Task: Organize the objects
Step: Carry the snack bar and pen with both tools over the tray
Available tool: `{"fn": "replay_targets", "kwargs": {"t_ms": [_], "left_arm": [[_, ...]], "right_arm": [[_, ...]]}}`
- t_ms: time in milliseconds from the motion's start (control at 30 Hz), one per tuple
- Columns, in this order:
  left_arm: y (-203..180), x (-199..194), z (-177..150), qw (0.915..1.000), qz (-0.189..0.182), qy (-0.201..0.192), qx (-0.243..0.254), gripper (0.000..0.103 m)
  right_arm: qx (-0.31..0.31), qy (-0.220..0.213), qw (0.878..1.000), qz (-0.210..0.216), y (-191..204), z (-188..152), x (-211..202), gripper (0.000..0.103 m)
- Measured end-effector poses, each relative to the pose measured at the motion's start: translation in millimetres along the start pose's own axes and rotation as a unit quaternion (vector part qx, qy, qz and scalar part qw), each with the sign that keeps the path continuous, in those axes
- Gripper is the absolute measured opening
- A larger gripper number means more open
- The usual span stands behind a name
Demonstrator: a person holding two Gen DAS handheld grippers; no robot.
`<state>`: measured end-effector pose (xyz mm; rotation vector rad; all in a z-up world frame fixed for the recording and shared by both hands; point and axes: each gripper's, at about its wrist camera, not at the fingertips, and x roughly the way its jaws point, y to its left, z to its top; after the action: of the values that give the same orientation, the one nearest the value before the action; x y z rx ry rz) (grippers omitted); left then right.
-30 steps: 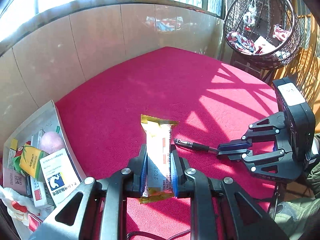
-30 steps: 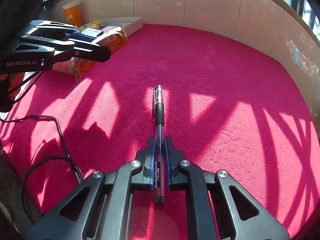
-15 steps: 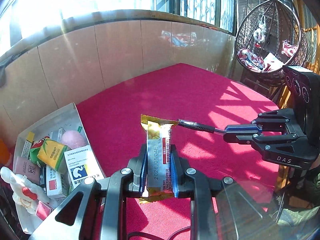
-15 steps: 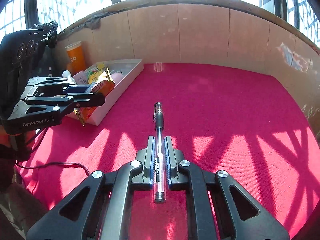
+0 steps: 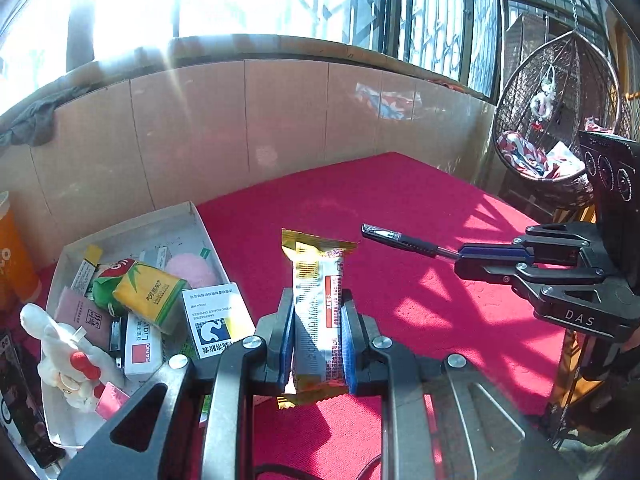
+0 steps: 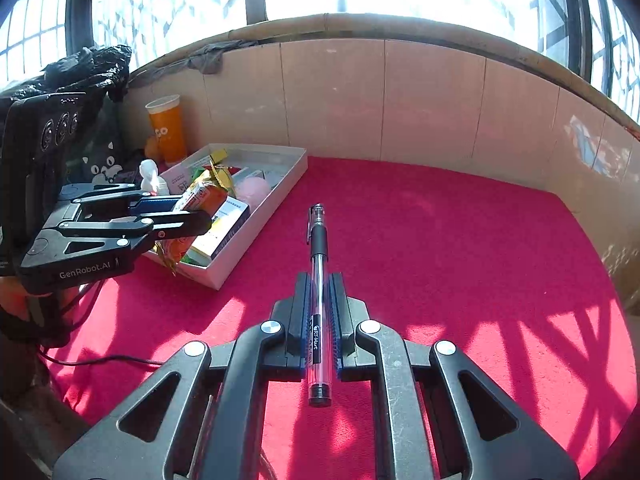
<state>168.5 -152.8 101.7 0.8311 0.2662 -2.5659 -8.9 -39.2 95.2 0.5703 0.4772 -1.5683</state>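
Note:
My left gripper (image 5: 316, 304) is shut on a silver and yellow snack packet (image 5: 318, 300), held upright above the red tabletop (image 5: 400, 208). In the right wrist view that same left gripper (image 6: 176, 212) hangs beside the white tray (image 6: 256, 232) with the snack packet (image 6: 196, 200) in it. My right gripper (image 6: 319, 288) is shut on a clear pen (image 6: 319, 280) with a black grip, pointing forward above the cloth. From the left wrist view the right gripper (image 5: 472, 256) sits at the right, the pen (image 5: 400, 238) sticking out leftward.
The white tray (image 5: 200, 220) at the left holds several boxes, a yellow tissue pack (image 5: 148, 292), a pink ball (image 5: 188, 272) and a white plush toy (image 5: 68, 356). An orange cup (image 6: 166, 128) stands behind it. A tiled wall (image 6: 360, 96) rims the table; a hanging wicker chair (image 5: 556, 120) is far right.
Both grippers have risen off the cloth with their loads. The left one has swung left toward the tray, which now shows more fully. The pen has lifted clear of the table.

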Motion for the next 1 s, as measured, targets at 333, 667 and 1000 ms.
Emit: {"fn": "replay_targets", "kwargs": {"t_ms": [333,667,1000], "left_arm": [[18.2,-11.0,-8.6,0.9995,0.009,-0.014,-0.027,0.019],[33.5,-22.2,-15.5,0.9984,0.02,-0.027,-0.046,0.019],[54.6,-32.4,-24.6,0.9963,0.029,-0.04,-0.07,0.019]], "right_arm": [[-0.024,-0.002,1.0,0.007,25.1,13.4,5.0,0.008],[-0.038,-0.003,0.999,0.009,45.3,26.9,10.7,0.008],[-0.052,-0.001,0.998,0.018,67.9,41.2,24.5,0.008]]}}
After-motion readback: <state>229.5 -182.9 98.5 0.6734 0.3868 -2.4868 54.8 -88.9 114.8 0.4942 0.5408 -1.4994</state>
